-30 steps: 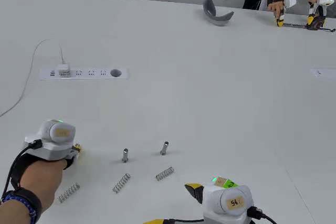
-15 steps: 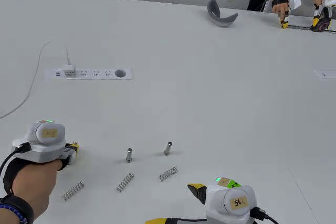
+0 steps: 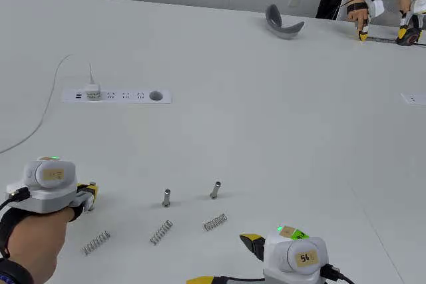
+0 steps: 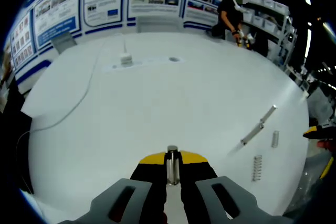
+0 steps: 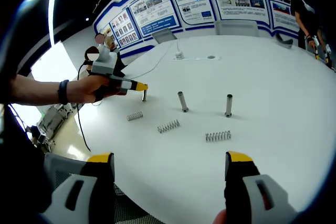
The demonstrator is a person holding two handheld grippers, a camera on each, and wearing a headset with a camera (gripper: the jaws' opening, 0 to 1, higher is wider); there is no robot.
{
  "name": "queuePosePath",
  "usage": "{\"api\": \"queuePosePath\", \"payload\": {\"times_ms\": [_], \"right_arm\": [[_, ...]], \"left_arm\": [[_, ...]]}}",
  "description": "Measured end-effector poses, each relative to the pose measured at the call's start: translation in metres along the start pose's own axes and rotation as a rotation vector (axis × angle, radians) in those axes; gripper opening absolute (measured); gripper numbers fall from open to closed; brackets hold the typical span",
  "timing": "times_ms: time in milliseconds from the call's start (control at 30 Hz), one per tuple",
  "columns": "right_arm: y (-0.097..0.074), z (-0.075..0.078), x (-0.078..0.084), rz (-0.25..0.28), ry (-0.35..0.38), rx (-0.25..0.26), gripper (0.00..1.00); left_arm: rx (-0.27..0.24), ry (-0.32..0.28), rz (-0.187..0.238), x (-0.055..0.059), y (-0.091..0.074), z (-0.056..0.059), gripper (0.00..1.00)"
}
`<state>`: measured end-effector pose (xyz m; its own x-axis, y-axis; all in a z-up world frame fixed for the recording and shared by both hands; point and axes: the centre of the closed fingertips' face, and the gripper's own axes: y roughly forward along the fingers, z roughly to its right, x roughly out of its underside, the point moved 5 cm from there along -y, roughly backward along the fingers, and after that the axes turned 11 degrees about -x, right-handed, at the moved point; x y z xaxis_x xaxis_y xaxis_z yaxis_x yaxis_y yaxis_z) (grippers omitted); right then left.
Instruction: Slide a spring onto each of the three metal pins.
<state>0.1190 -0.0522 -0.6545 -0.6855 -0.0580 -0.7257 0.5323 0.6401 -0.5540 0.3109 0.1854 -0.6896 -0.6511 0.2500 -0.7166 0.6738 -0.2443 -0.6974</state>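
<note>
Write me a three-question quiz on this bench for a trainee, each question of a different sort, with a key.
1. How many springs lie loose on the table?
2. True or false: the right tongs are shut on a spring.
3. What do the left tongs hold? A: a metal pin. B: a spring. C: nothing.

Key
1. Three, all lying flat.
2. False: their jaws stand wide apart with nothing between them.
3. A: the jaws are closed on one pin.
</note>
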Motion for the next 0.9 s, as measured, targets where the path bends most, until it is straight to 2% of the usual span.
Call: {"api": "queuePosePath", "payload": {"times_ms": [500,900], "right_arm": [[0.0,-0.003,-0.001,0.003,-0.005,-0.006,0.88],[0.001,-0.004,-0.001,0.002,-0.003,-0.012,0.88]], "left_arm": [[0.012,0.006,0.019,0.01,-0.015,-0.006,0.07],[0.023,0.042,0.033,0.011,-0.017,0.002,0.07]]}}
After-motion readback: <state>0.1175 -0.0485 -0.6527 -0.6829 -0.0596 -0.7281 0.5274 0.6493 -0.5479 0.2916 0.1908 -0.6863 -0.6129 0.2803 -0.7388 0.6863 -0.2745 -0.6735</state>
